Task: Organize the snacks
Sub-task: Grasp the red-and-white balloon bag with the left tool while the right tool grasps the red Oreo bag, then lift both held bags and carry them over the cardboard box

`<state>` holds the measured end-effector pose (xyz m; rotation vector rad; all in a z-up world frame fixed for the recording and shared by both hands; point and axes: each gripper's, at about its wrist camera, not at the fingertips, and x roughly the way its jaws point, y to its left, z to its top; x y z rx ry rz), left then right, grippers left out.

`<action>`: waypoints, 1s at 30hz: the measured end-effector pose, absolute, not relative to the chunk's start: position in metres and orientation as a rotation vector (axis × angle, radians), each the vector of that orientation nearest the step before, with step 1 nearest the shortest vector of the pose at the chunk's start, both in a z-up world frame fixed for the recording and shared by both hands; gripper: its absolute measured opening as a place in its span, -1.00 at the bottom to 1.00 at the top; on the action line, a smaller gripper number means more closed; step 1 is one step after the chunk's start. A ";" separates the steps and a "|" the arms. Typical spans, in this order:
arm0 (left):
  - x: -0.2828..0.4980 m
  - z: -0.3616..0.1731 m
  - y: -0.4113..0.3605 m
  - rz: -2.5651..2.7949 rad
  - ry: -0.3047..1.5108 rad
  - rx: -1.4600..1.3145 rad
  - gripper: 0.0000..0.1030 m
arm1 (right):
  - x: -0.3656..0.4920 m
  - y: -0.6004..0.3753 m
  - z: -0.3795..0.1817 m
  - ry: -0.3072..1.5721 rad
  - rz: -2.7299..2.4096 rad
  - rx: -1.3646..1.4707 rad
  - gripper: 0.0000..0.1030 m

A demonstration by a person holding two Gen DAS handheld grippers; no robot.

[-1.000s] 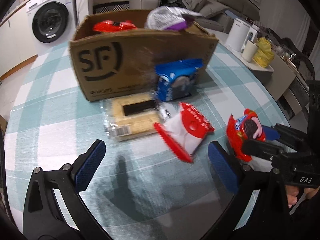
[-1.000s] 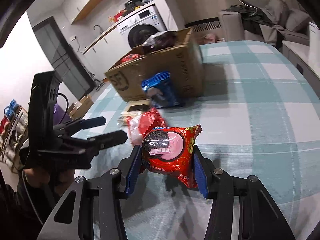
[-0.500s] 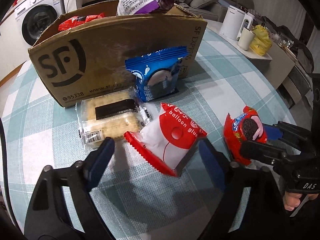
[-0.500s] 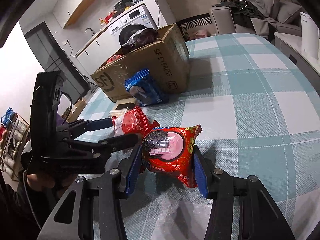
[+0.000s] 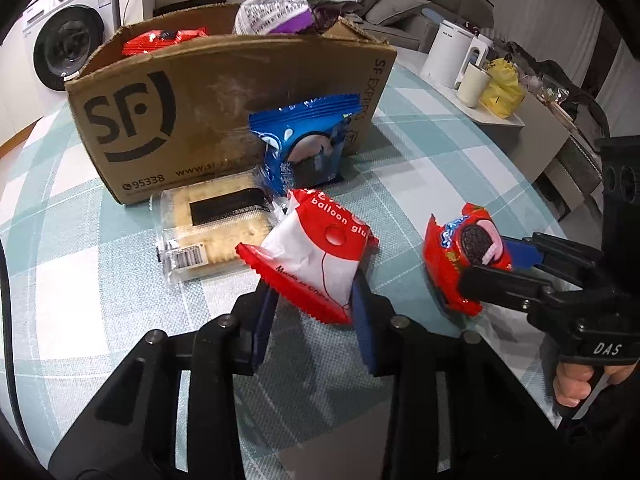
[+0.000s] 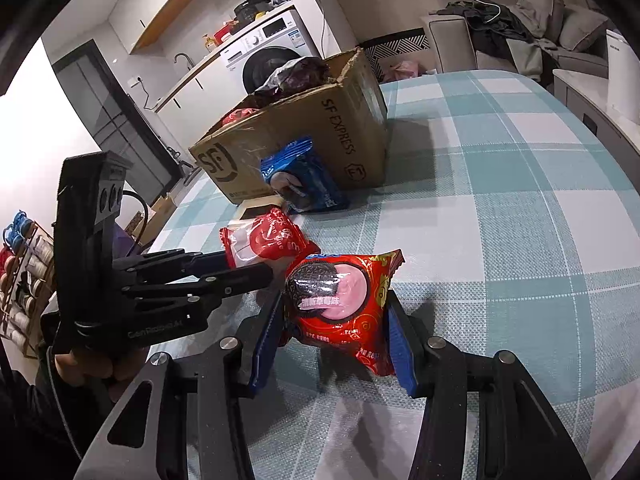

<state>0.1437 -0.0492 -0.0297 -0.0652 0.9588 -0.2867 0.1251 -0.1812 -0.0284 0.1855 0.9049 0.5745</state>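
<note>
Washer (image 5: 64, 46) back left, grey sofa (image 5: 384, 4) behind, kettle (image 5: 446, 54) on side counter, checked tablecloth (image 6: 520, 200).

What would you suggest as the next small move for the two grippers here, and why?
Probably lift both packets and carry them to the open cardboard box. The left gripper is shut on the red-and-white gum packet, the right gripper on the red cookie packet, and the box already holds snacks.

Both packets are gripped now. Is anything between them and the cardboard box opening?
Only the box's tall near wall, with a blue cookie packet leaning on it. A silver bag crowds the right of the opening; the left looks freer.
</note>
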 end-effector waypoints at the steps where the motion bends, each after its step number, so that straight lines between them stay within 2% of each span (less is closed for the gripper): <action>1: 0.142 -0.027 -0.047 -0.286 0.954 -0.067 -0.37 | 0.125 -0.180 -0.028 0.903 0.576 0.184 -0.04; 15: 0.113 0.008 -0.009 -0.246 0.860 -0.128 -0.37 | 0.121 -0.165 -0.011 0.868 0.605 0.137 -0.04; 30: 0.093 0.070 0.034 -0.169 0.708 -0.163 -0.37 | 0.127 -0.150 0.032 0.767 0.648 0.094 -0.04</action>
